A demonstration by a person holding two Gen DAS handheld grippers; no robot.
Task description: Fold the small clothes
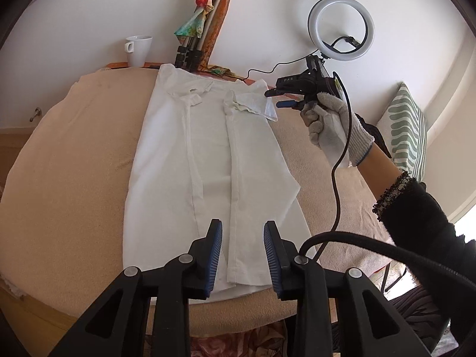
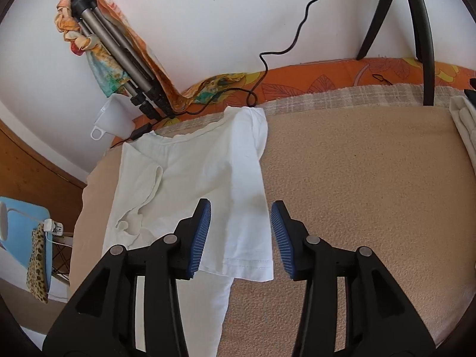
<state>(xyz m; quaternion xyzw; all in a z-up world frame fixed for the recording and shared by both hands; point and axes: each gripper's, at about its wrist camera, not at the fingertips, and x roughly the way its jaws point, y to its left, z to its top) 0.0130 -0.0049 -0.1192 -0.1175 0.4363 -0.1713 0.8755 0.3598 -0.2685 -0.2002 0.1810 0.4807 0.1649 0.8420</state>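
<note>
A small white T-shirt (image 1: 208,160) lies flat on the beige blanket-covered table (image 1: 74,178), both long sides folded in toward the middle. My left gripper (image 1: 242,255) is open above the shirt's near hem, holding nothing. My right gripper (image 1: 275,98), held in a white-gloved hand, hovers at the shirt's far right sleeve; in the right wrist view it (image 2: 241,235) is open over that sleeve (image 2: 247,208) of the shirt (image 2: 178,178), with nothing between the pads.
A white mug (image 1: 138,49), a folded tripod wrapped in colourful cloth (image 1: 199,20) and a ring light (image 1: 340,26) stand at the table's far edge. A black cable (image 1: 339,160) hangs from the right gripper. Folded pale cloth (image 2: 464,128) lies at far right.
</note>
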